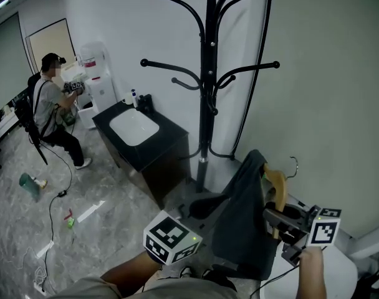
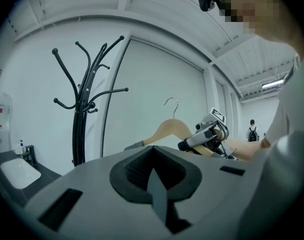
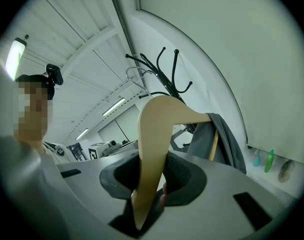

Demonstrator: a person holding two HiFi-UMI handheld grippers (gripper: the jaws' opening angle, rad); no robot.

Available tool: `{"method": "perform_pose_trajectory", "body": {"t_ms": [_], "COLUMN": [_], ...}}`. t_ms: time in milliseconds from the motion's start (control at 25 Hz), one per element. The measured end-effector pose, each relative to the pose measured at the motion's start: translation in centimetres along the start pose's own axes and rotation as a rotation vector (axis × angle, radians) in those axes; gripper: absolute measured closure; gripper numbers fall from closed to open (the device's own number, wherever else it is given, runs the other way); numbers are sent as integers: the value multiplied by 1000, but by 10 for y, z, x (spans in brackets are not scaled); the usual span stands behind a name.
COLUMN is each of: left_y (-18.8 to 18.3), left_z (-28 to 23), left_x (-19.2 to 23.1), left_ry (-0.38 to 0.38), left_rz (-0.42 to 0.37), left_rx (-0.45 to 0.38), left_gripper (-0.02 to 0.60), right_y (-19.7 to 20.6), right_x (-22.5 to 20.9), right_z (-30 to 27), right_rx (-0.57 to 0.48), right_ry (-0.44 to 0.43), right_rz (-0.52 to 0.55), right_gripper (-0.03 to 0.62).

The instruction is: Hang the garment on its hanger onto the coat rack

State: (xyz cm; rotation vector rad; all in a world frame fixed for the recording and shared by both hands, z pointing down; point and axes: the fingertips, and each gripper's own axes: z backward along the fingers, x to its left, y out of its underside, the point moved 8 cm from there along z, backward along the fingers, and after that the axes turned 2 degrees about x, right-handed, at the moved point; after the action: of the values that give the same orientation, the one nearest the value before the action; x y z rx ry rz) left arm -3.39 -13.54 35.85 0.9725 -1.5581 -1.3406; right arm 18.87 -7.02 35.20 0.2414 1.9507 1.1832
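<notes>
The head view looks steeply down from above the person's body, with the floor at left and the coat rack (image 1: pixel 207 80) rising through the upper centre. The hanger (image 1: pixel 277 189) sits close by at lower right.

The left gripper view sits low behind the left gripper (image 2: pixel 152 159) and tilts up toward the wall. It shows the coat rack (image 2: pixel 84 109) far off at left and the hanger (image 2: pixel 167 129) at mid-distance, centre right.

The right gripper view looks up along the right gripper (image 3: pixel 152 176), very near the hanger (image 3: pixel 154 144) that fills its centre. The coat rack (image 3: pixel 164 76) stands behind it.

All three views share the rack and hanger. The sink counter (image 1: pixel 171 132) also shows at the left gripper view's lower left (image 2: pixel 47 176).
</notes>
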Motion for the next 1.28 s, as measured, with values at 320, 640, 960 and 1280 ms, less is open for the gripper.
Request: {"method": "perform_pose_trajectory", "body": {"t_ms": [320, 640, 960, 1280], "left_y": [-11, -54, -64, -72], "left_z": [-72, -179, -234, -247], "left_x": [46, 77, 92, 124], "left_ry": [-53, -142, -243, -313], "left_rz": [0, -10, -24, -28], "left_rx": [-18, -56, -76, -63], "left_gripper": [577, 577, 576, 576], "right_y": [-70, -148, -186, -221], "right_x": [-85, -166, -213, -243], "right_z": [-18, -36, -81, -134], "right_rx": [66, 190, 309, 367], "right_ry": [-43, -173, -288, -338], "right_rz": [35, 69, 153, 203], "right_gripper": [479, 479, 479, 479]}}
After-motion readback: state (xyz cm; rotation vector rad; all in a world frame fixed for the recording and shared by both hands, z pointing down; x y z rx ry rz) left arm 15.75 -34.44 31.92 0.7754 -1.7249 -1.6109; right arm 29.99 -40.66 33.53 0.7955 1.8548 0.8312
